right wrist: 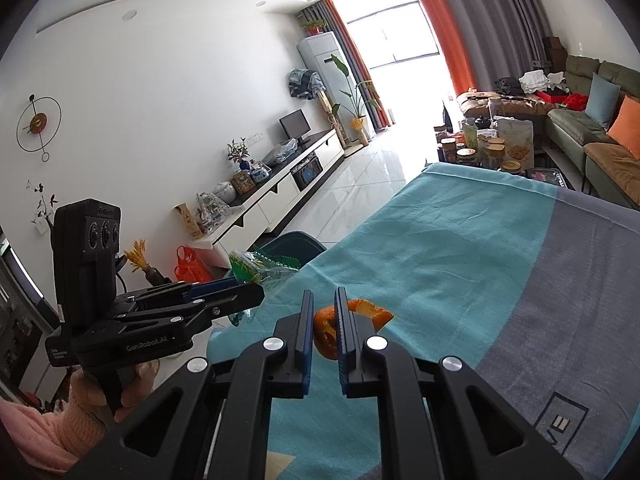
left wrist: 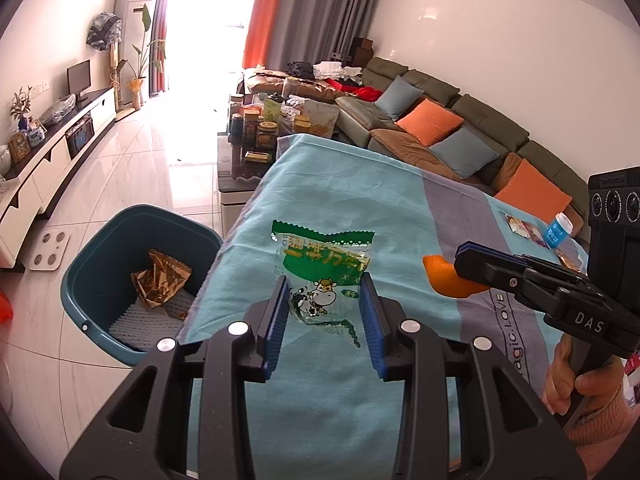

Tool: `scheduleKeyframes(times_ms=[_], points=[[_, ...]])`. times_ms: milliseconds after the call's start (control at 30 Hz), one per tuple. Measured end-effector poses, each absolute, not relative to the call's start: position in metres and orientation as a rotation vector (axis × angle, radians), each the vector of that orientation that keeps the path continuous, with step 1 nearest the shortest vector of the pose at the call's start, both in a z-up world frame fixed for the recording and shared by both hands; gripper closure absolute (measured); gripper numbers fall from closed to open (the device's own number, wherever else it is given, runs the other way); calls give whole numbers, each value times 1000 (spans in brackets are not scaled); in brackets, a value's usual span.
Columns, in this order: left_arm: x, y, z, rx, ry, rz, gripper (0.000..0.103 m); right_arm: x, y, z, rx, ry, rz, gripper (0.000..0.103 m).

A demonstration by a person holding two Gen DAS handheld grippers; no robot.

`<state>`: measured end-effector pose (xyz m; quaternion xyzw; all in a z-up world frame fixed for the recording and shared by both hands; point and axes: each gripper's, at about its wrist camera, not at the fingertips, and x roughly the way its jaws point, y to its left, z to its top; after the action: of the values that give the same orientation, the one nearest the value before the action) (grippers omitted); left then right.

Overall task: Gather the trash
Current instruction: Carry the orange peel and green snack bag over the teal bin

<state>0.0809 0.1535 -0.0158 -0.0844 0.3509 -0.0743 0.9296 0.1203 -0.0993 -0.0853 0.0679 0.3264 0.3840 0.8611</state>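
The bin (left wrist: 120, 240) shows only its rim (right wrist: 296, 240) in the right wrist view, the rest hidden behind the table edge and a wrapper (right wrist: 260, 266). Its floor is partly covered by a gold bag (left wrist: 160, 282). The right gripper (left wrist: 466, 256) hides part of the orange peel (left wrist: 444, 278). Print on the wrapper (left wrist: 324, 276) is too small to read. Packets (left wrist: 524, 228) and a blue bottle (left wrist: 558, 230) at the table's far side are too small to identify. Both hands (left wrist: 568, 376) (right wrist: 120, 388) are cut off by the frame edges.

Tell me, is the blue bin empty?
Not empty. The blue bin beside the table already holds a crumpled gold wrapper at the bottom.
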Motion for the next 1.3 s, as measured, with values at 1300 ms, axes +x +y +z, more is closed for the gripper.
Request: scheduleKeyframes(times_ms=[1300], points=[[82, 222, -16, -214, 700, -10, 68, 144, -22, -82, 92, 729, 940, 94]])
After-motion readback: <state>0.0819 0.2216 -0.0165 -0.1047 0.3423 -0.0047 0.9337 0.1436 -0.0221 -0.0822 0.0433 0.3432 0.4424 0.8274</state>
